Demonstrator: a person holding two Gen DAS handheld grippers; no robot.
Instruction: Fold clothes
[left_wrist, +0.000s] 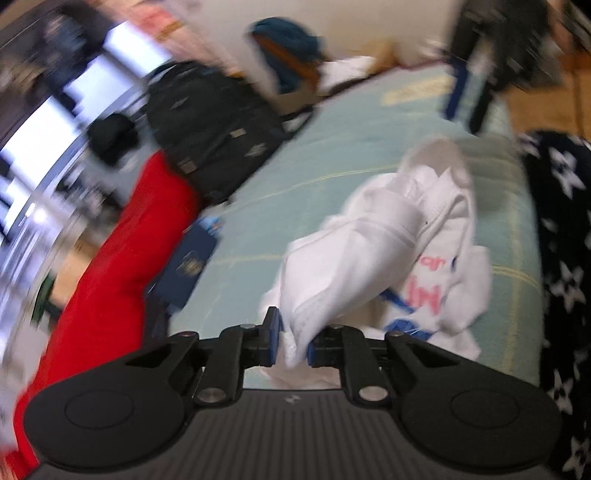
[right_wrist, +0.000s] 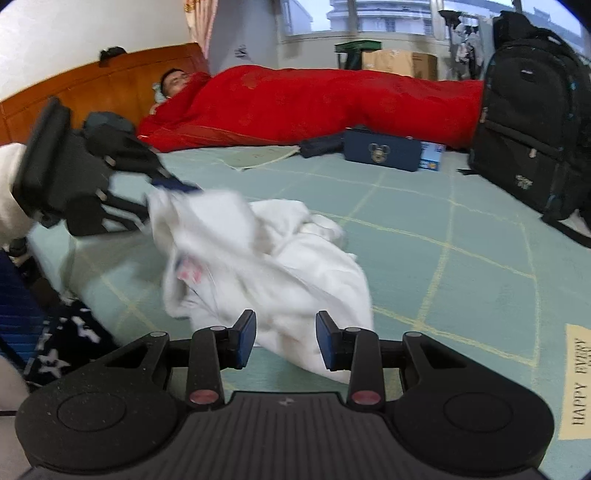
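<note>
Left wrist view: the left gripper (left_wrist: 291, 338) is clenched on a fold of the crumpled white printed garment (left_wrist: 388, 258), which lies on the pale green checked bed sheet (left_wrist: 314, 166). Right wrist view: the right gripper (right_wrist: 286, 339), jaws spread, holds nothing just beside that garment (right_wrist: 266, 266); a black backpack (right_wrist: 532, 122) stands well beyond it.

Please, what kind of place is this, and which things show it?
Most likely a bedroom. The white garment lies on a bed with a green sheet and a wooden headboard, and a person lies under a red blanket beside a window.
</note>
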